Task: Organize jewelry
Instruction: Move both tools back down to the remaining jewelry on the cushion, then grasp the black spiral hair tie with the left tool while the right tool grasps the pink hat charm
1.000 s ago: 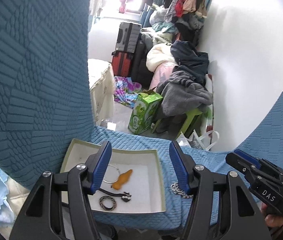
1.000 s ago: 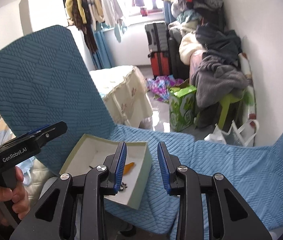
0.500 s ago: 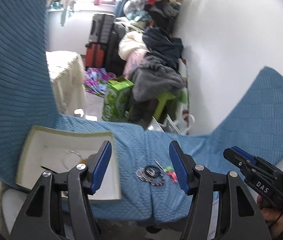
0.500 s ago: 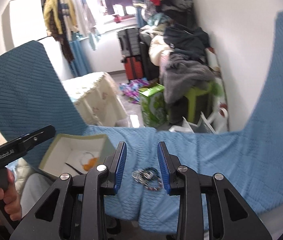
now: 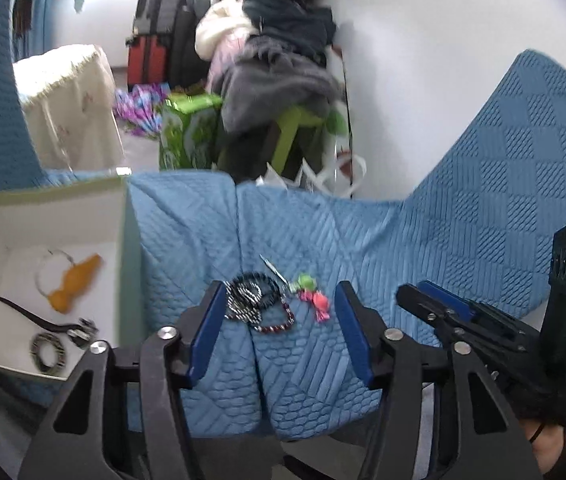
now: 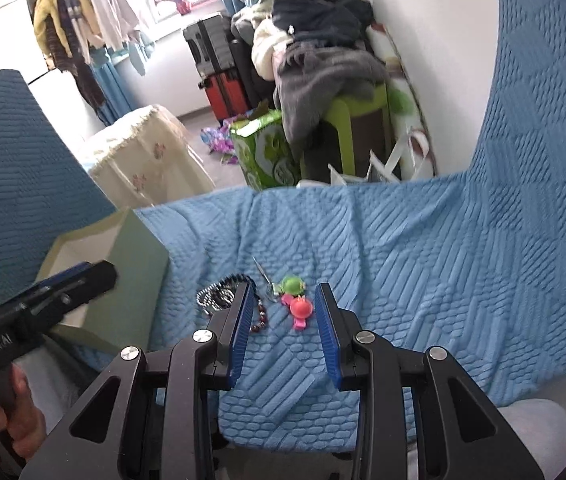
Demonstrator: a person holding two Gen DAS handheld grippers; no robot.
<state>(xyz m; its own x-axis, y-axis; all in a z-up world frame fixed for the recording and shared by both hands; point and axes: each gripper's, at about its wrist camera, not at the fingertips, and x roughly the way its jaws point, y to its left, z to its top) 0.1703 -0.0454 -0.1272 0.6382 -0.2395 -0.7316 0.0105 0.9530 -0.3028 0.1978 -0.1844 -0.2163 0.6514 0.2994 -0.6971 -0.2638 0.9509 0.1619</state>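
A pile of jewelry lies on the blue quilted cover: black-and-white beaded bracelets (image 5: 248, 295), a dark red bead string (image 5: 279, 322), a green charm (image 5: 305, 281) and a pink charm (image 5: 320, 303) with a thin silver clip. My left gripper (image 5: 279, 312) is open, just short of the pile. My right gripper (image 6: 283, 304) is open, its fingers either side of the pink charm (image 6: 301, 309). A pale green box (image 5: 43, 240) at the left holds an orange piece (image 5: 75, 284), a wire hoop, a black clip and a striped ring (image 5: 48, 354).
The blue cover (image 6: 423, 272) rises steeply on the right and left. Beyond its far edge are a green carton (image 6: 267, 152), a green stool with heaped clothes (image 6: 323, 68), suitcases and a cream-draped table (image 6: 143, 156). Each gripper shows in the other's view.
Both grippers have swung right, away from the box and toward the jewelry pile, and moved closer to it. The right gripper's fingers have opened wider.
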